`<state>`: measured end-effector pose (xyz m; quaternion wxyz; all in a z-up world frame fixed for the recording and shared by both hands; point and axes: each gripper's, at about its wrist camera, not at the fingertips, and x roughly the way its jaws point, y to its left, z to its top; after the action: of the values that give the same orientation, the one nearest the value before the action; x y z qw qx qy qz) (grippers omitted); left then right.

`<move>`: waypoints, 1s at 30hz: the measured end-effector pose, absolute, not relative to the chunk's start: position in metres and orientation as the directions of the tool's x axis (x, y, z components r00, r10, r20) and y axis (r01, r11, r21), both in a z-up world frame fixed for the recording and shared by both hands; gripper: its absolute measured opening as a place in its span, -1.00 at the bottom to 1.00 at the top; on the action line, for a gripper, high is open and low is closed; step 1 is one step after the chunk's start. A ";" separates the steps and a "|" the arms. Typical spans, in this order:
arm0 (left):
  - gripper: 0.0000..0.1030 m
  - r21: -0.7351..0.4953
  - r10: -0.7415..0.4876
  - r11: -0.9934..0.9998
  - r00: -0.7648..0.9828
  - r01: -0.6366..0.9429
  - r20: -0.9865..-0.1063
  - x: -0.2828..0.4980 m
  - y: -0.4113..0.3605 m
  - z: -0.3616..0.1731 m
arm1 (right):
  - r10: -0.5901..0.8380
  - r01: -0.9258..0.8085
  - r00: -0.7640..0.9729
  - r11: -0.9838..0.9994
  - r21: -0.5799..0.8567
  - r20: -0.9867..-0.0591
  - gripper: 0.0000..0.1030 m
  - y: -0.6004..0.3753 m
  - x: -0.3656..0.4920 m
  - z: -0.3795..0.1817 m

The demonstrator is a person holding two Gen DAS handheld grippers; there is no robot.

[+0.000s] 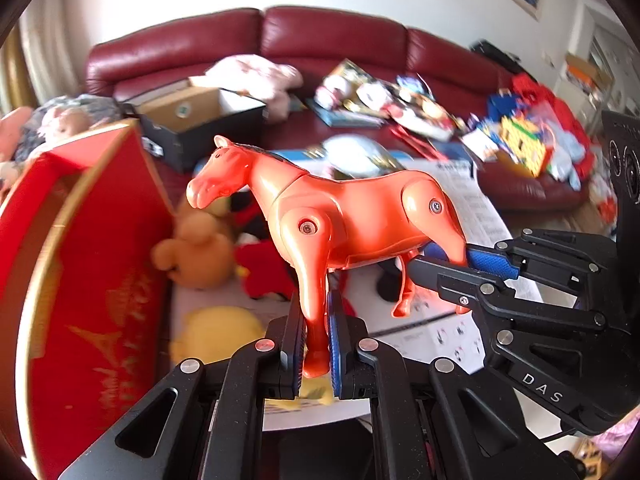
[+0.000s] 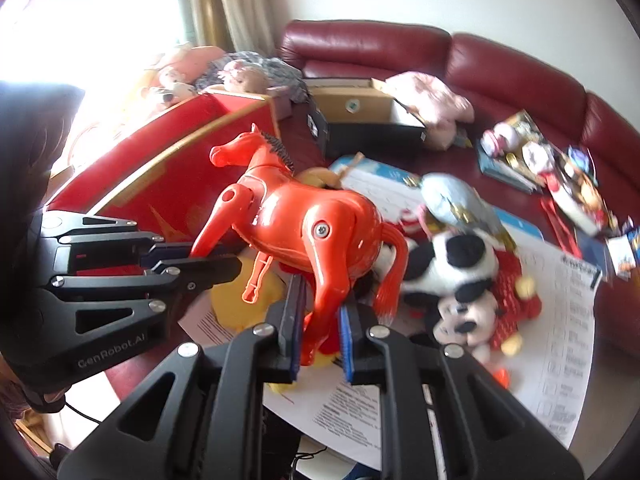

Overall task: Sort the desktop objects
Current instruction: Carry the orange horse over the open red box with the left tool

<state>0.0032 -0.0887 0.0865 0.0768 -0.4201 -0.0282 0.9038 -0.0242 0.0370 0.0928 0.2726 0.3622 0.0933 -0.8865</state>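
Where one view hides it, Mickey plush (image 2: 466, 322) beside claw-held horse (image 2: 304, 220).

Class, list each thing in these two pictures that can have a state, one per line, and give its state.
Toy horse: lifted, upright, held by both grippers.
Left gripper: shut on a front leg.
Right gripper: shut on a hind leg.
Red box: open.
Black box: open, lid off.
Mouse doll: lying on the papers.

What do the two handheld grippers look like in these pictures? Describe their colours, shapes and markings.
Both the left gripper and the right gripper are matte black linkage frames with silver rivets and triangular cut-outs. Their jaws carry ribbed blue pads. One body reads "GenRobot.AI", the other "DAS". A thin black cable trails below.
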 end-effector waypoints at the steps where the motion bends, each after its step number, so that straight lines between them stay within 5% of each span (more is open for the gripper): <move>1: -0.83 -0.119 0.153 -0.988 -0.650 -0.097 -0.744 0.007 -0.100 0.092 | -0.426 0.565 -0.590 -0.825 0.027 -0.686 -0.70 0.027 -0.023 0.100; 14: -0.83 -0.144 -0.050 -0.972 -0.764 0.185 -0.643 0.068 -0.250 0.149 | -0.594 0.776 -0.516 -0.629 -0.043 -0.617 -0.69 -0.133 0.000 0.169; 20: -0.83 -0.142 -0.135 -0.939 -0.714 0.314 -0.687 0.090 -0.314 0.133 | -0.593 0.820 -0.446 -0.571 -0.041 -0.671 -0.68 -0.190 0.001 0.150; 30: -0.83 -0.199 -0.064 -0.902 -0.576 0.382 -0.815 0.078 -0.379 0.080 | -0.567 0.872 -0.338 -0.488 -0.024 -0.752 -0.68 -0.275 -0.001 0.117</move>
<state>0.0784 -0.3793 0.0798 -0.1284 -0.4421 -0.1800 0.8693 -0.0013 -0.2752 0.1172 0.4564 0.3505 0.2180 -0.7883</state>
